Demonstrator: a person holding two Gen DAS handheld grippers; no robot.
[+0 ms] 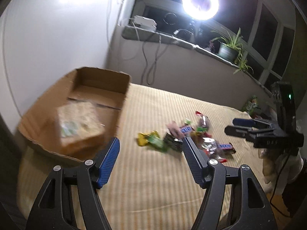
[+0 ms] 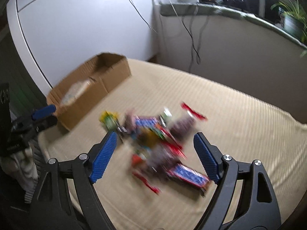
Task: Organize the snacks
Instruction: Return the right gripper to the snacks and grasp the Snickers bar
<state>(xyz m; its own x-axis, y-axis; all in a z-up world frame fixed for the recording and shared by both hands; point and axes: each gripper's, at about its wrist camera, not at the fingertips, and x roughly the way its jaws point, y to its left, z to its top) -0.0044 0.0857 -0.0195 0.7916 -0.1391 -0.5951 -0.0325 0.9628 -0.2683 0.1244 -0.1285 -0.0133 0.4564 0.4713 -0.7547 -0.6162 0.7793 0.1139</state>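
A pile of wrapped snacks (image 1: 184, 134) lies on the beige bed cover; it also shows, blurred, in the right wrist view (image 2: 157, 143). A blue Snickers bar (image 2: 188, 178) lies at its near edge. An open cardboard box (image 1: 107, 78) stands at the left with a tan packet (image 1: 78, 124) inside; the box also shows in the right wrist view (image 2: 92, 94). My left gripper (image 1: 150, 141) is open and empty, above the cover between box and pile. My right gripper (image 2: 155, 136) is open and empty, just over the pile, and it shows from the side (image 1: 236, 126).
A white wall and cupboard stand behind the box. A window sill (image 1: 191, 45) with cables, a ring light (image 1: 200, 2) and a potted plant (image 1: 230, 48) runs along the back. The beige cover (image 2: 239, 115) stretches right of the pile.
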